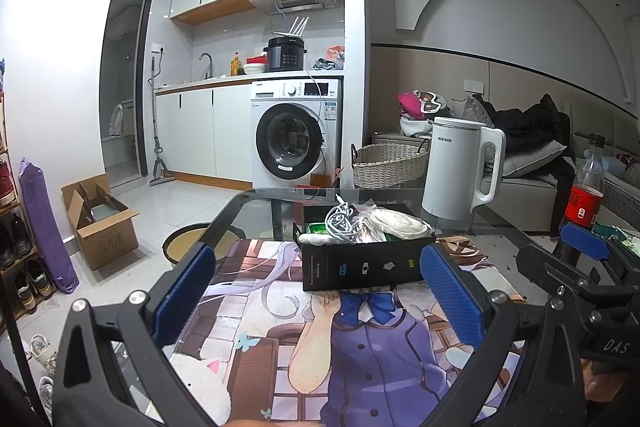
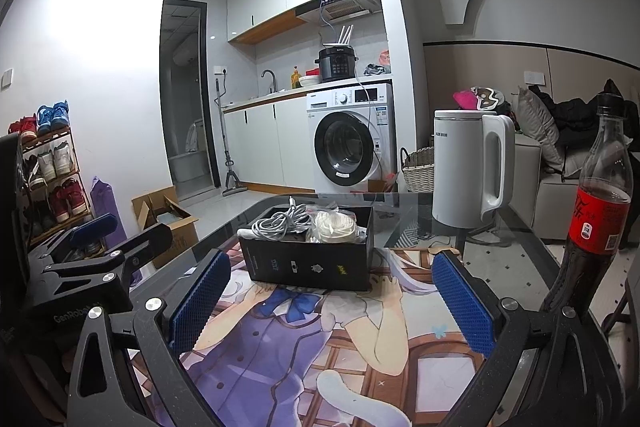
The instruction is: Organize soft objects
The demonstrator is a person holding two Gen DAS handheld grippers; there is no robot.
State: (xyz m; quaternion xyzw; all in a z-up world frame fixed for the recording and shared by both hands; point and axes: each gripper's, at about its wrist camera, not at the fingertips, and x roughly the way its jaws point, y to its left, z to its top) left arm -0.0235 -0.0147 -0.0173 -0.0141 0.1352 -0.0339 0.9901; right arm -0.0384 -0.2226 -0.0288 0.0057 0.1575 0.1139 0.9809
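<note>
So the black box (image 1: 366, 259) sits dead ahead of both sets of tongs, on the printed mat (image 1: 352, 339) that covers the glass counter (image 2: 512, 259). Its long axis runs side to side across both views, the broad printed face turned toward the tongs. The soft stuff is already piled in it: a coiled grey-white cable (image 2: 280, 223), a roll of white cord or tape (image 2: 335, 227), some crinkly plastic wrap (image 1: 366, 215) and a green packet (image 1: 318, 228) I can't identify.

The left tongs (image 1: 316, 301) are spread wide with nothing between the blue pads, and the box's front face falls right in that gap, a bit toward their right pad. The right tongs (image 2: 330, 299) are wide and empty too, box centred ahead. Hard to call which is nearer; I'd guess the left by a hair.

Writing: the box has small white icons and a yellow logo, too small to read. The white kettle (image 2: 468, 171), ahead and right of the right tongs, has a grey brand mark I can't make out. The cola bottle (image 2: 600, 219), far right, has a red label with a QR code. "GenRobot" shows on the left tongs' body in the right view, "DAS" on the right one's.
</note>
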